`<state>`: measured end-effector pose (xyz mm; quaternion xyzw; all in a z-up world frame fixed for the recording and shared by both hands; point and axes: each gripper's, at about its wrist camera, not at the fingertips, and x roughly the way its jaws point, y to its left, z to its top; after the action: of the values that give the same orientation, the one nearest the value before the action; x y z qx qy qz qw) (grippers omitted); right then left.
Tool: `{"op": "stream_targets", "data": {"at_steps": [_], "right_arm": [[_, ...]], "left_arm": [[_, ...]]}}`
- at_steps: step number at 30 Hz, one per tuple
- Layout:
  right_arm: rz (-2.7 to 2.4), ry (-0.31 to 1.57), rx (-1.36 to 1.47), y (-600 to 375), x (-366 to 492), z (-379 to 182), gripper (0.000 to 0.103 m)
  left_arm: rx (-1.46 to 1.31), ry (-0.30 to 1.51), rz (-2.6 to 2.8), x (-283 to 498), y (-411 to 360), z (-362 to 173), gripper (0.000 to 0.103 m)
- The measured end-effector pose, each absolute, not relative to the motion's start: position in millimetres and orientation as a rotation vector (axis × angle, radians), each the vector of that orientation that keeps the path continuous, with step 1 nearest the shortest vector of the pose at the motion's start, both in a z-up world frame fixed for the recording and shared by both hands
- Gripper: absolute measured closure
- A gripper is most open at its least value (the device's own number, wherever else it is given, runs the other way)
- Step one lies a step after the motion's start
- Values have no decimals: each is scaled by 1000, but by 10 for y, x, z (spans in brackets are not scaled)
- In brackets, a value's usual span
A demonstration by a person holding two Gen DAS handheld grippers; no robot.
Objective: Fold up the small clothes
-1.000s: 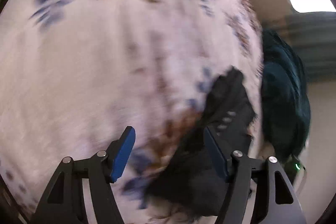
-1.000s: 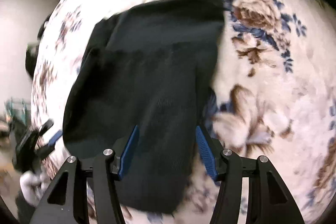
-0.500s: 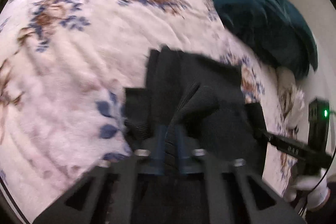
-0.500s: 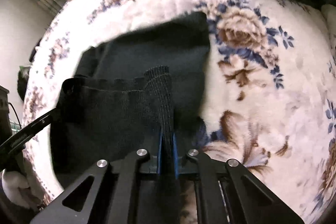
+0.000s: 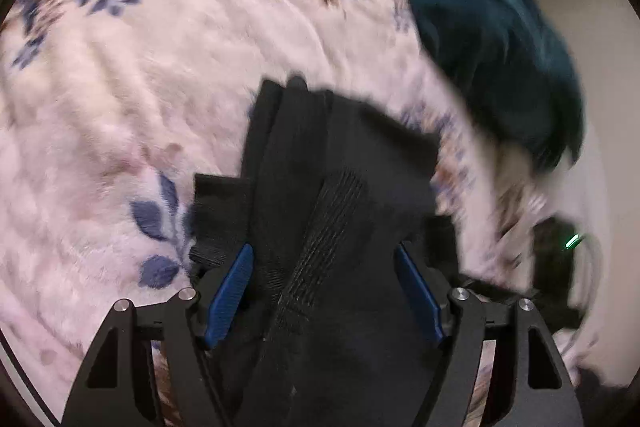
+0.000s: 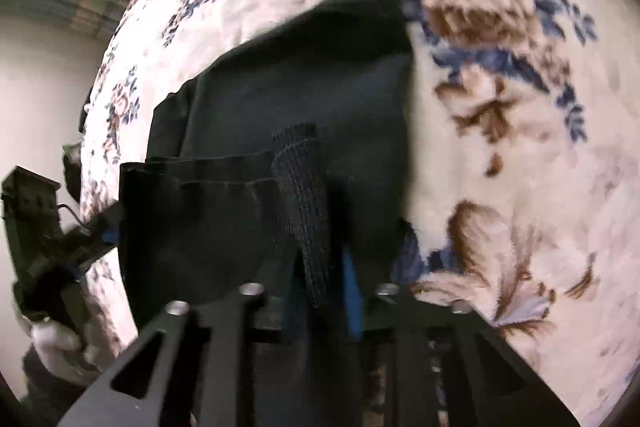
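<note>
1. Black garment point(image 5: 344, 163), small, knit: lies on the floral blanket point(image 5: 120, 87) of a bed, partly doubled over itself, with a ribbed band point(image 6: 304, 211) raised off the lower layers. Task item.
2. Left gripper point(image 5: 322, 303): blue fingers point(image 5: 228, 291) spread wide to either side of the garment's near end; cloth lies between them, not pinched. Judged released or not yet gripped.
3. Right gripper point(image 6: 320, 291): blue fingers point(image 6: 352, 291) drawn close together with the ribbed band between them; a narrow gap shows beside the band, yet the band stands lifted from the garment, so judged gripped.
4. Teal cloth heap point(image 5: 500, 39): beyond the garment in the left wrist view, well apart from it, untouched.
5. Gloved hand point(image 6: 56, 339): at the garment's left edge in the right wrist view, carrying the left gripper; blurred, details not legible.
6. Step in hand: a fold of the garment's near edge over its body, the fold line running across the garment's middle. Judged roughly midway; upper layer not yet flat.
7. Next move, by judgement: carry the lifted band toward the garment's far edge, lay it square on the lower layer, open the right fingers only once the cloth rests.
8. Caution: soft knit slips and bunches; uneven lay between the garment's two sides likely with only one side held.
</note>
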<state>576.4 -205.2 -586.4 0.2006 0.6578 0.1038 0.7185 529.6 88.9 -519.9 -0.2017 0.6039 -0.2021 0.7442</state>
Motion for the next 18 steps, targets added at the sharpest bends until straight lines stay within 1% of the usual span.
{"op": "stream_targets", "data": {"at_steps": [2, 3, 4, 5, 6, 8, 13, 16, 18], "right_arm": [[236, 1446, 462, -2051, 5755, -5904, 73], [244, 1428, 454, -2032, 5748, -5898, 73], [245, 1403, 438, -2005, 5736, -5873, 84], [259, 1378, 429, -1964, 5726, -5832, 95], [259, 1362, 407, -1923, 5716, -5786, 96], [255, 1313, 357, -1842, 5669, -5616, 96], [215, 1215, 367, -1832, 5581, -5112, 96], [200, 1180, 383, -1910, 5683, -4945, 96], [194, 1172, 390, -1954, 5805, -4900, 96]], "left_arm": [[-375, 1302, -431, 5274, 790, -5244, 36], [-327, 1276, -418, 5248, 747, -5240, 53], [-285, 1264, -409, 5234, 716, -5225, 83], [-256, 1237, -406, 5201, 717, -5172, 84], [-258, 1220, -407, 5170, 741, -5133, 88], [-238, 1175, -398, 5081, 774, -4984, 90], [-272, 1099, -427, 5015, 792, -4506, 91], [-267, 1107, -431, 5265, 787, -4447, 90], [-245, 1149, -449, 5477, 756, -4488, 89]]}}
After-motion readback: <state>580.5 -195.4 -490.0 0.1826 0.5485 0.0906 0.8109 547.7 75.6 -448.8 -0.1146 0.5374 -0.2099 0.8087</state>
